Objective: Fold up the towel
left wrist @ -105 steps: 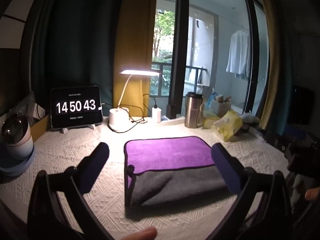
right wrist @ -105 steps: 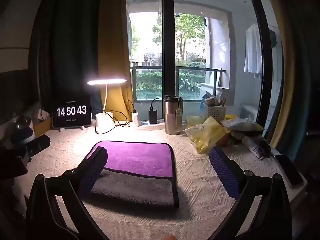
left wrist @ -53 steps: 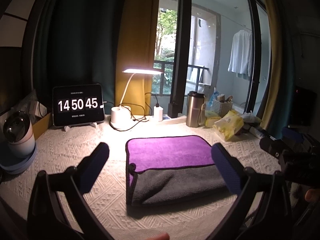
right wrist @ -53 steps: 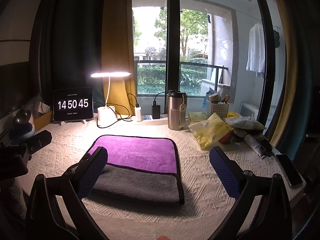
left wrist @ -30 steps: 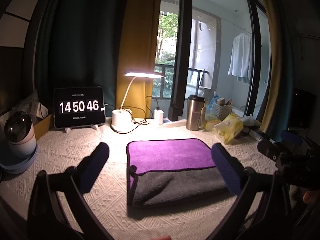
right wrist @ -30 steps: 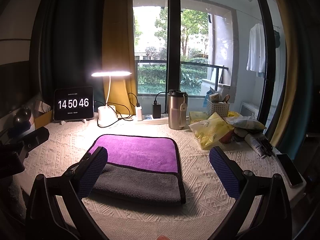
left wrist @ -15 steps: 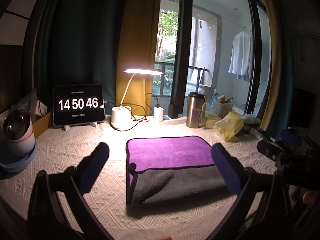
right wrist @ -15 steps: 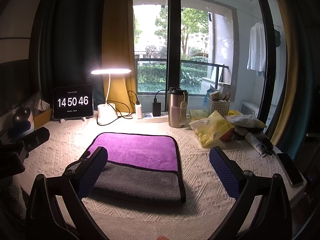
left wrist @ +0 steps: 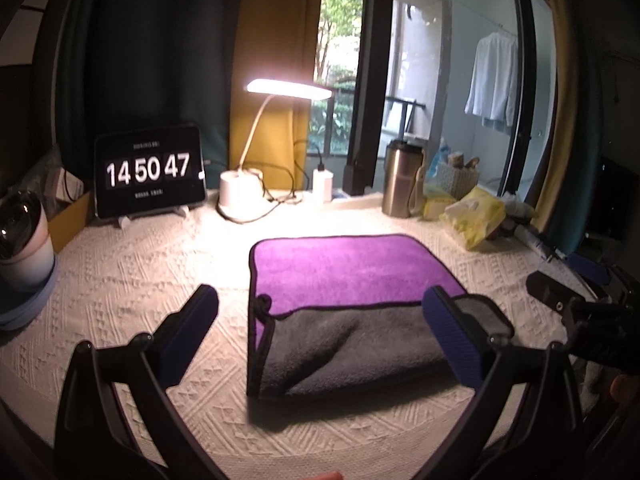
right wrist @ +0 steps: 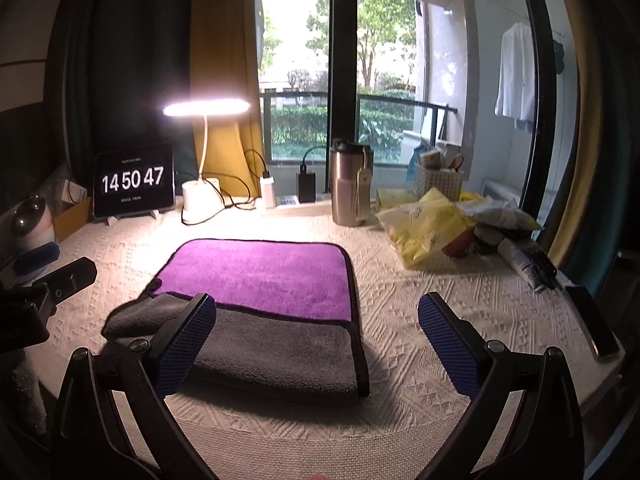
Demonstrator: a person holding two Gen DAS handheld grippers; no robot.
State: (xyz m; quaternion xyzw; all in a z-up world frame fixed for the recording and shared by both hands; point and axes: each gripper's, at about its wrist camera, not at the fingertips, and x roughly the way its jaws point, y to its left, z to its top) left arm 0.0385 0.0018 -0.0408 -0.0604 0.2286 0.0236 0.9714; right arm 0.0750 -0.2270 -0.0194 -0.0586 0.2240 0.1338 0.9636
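A folded towel (left wrist: 344,304), purple on the far half and grey on the near half with black edging, lies flat on the cream textured tablecloth (left wrist: 132,276). It also shows in the right wrist view (right wrist: 260,300). My left gripper (left wrist: 320,332) is open and empty, held above the towel's near grey part. My right gripper (right wrist: 318,336) is open and empty, over the towel's near right edge. Each gripper's body shows at the edge of the other's view.
At the back stand a tablet clock (left wrist: 150,174), a lit desk lamp (left wrist: 240,196), a steel tumbler (left wrist: 400,184) and yellow snack bags (right wrist: 428,228). A phone (right wrist: 596,328) lies at the right table edge. A round white device (left wrist: 20,240) sits at the left.
The towel has stayed still. Both grippers have drifted only slightly, staying open and empty above its near edge.
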